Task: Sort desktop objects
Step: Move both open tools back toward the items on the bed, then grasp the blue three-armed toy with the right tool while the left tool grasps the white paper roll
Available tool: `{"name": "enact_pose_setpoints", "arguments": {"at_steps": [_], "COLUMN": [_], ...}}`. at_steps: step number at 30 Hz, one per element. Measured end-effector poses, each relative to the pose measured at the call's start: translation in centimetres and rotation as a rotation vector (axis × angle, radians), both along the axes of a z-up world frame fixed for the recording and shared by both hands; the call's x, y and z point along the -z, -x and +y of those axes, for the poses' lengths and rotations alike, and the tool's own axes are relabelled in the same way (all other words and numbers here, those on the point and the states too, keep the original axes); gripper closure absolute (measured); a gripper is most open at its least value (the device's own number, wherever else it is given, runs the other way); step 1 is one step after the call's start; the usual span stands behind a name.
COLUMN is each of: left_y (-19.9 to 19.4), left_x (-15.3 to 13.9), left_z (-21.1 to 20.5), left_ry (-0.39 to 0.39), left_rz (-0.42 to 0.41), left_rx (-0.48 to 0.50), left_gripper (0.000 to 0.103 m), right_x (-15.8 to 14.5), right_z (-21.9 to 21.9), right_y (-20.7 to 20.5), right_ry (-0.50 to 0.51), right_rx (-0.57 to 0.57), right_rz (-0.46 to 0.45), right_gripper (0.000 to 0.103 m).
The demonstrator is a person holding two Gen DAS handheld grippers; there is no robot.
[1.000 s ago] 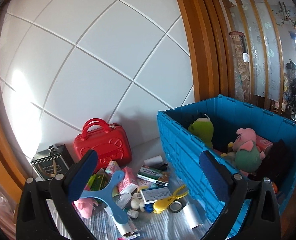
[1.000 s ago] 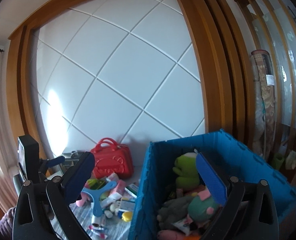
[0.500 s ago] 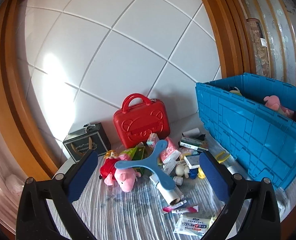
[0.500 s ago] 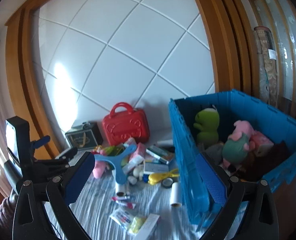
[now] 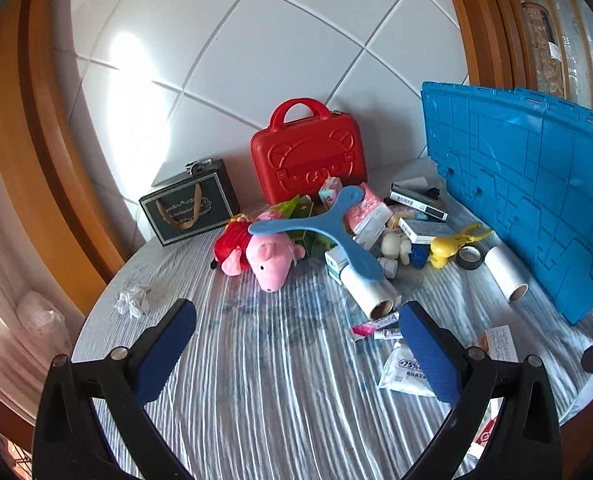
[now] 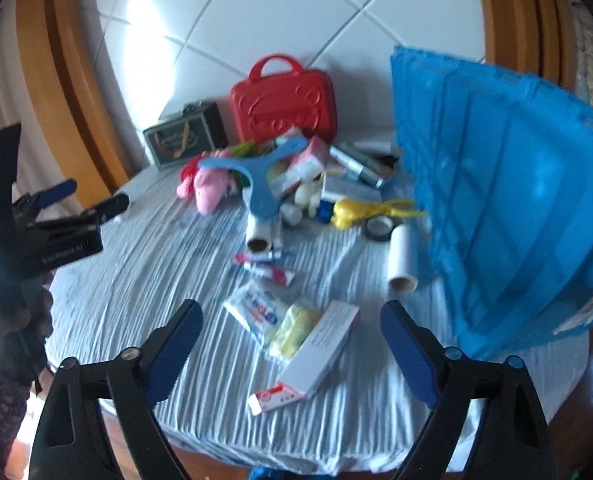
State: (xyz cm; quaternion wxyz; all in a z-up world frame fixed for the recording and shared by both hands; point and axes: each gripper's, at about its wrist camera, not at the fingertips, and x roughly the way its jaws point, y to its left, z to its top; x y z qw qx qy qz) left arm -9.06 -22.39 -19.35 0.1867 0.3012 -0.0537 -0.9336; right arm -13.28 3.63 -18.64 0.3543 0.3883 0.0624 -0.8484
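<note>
A heap of small things lies mid-table: a pink plush pig (image 5: 270, 254), a blue three-armed boomerang (image 5: 320, 226), medicine boxes (image 5: 422, 230), a yellow toy (image 5: 446, 248), white rolls (image 5: 370, 292). A blue crate (image 5: 524, 184) stands at the right. My left gripper (image 5: 296, 344) is open and empty above the near cloth. My right gripper (image 6: 290, 344) is open and empty over a long white box (image 6: 316, 354), a yellow packet (image 6: 294, 330) and a wipes pack (image 6: 252, 314). The left gripper also shows in the right wrist view (image 6: 84, 200).
A red case (image 5: 308, 152) and a dark gift box (image 5: 190, 202) stand against the white tiled wall. A tape roll (image 5: 468, 258) lies by the crate. Crumpled paper (image 5: 132, 300) lies at the left edge. The round table (image 5: 256, 380) has a striped cloth.
Both grippers have tilted down and swung left, away from the crate's inside, toward the table. The heap and the near packets now fill the views. Both stay open.
</note>
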Motion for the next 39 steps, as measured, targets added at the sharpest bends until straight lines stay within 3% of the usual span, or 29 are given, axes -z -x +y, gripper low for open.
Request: {"name": "enact_pose_setpoints", "arguments": {"at_steps": [3,5,8,13,19,25,35,39], "left_y": [-0.4,-0.7,-0.9,-0.8,0.0,1.4,5.1,7.3], "left_x": [2.7,3.6,4.3,3.3,1.3,0.2,0.7,2.1], "left_z": [-1.6,-2.7,-4.9,-8.5,-13.7,-17.6,-21.3,-22.1], "left_ry": [-0.062,-0.058,-0.093,-0.071,-0.081,-0.065,-0.087,-0.123], "left_rz": [-0.068,-0.089,-0.107,-0.097,-0.092,-0.07,-0.057,-0.086], "left_rx": [-0.029,-0.073,-0.106,-0.12,-0.098,-0.114,-0.22,-0.22], "left_gripper": [0.0,0.0,0.0,0.0,0.0,0.0,0.0,0.0], "right_x": [3.5,4.1,3.6,2.3,0.2,-0.7,5.0,8.1], "right_z": [-0.5,-0.7,-1.1,-3.1,-10.9,-20.2,-29.8,-32.5], "right_y": [0.1,0.3,0.8,3.1,6.5,12.9,21.9,25.1], "right_ry": [-0.015,-0.016,-0.029,0.003,-0.004,-0.032,-0.179,-0.229], "right_rx": [-0.006,-0.019,-0.025,-0.01,-0.069,-0.159,-0.276,-0.306], "right_rz": [-0.094,-0.131,-0.098,-0.112,-0.063,-0.007,-0.094,-0.152], "right_gripper": [0.018,0.018,0.018,0.018,0.018,0.022,0.025,0.027]}}
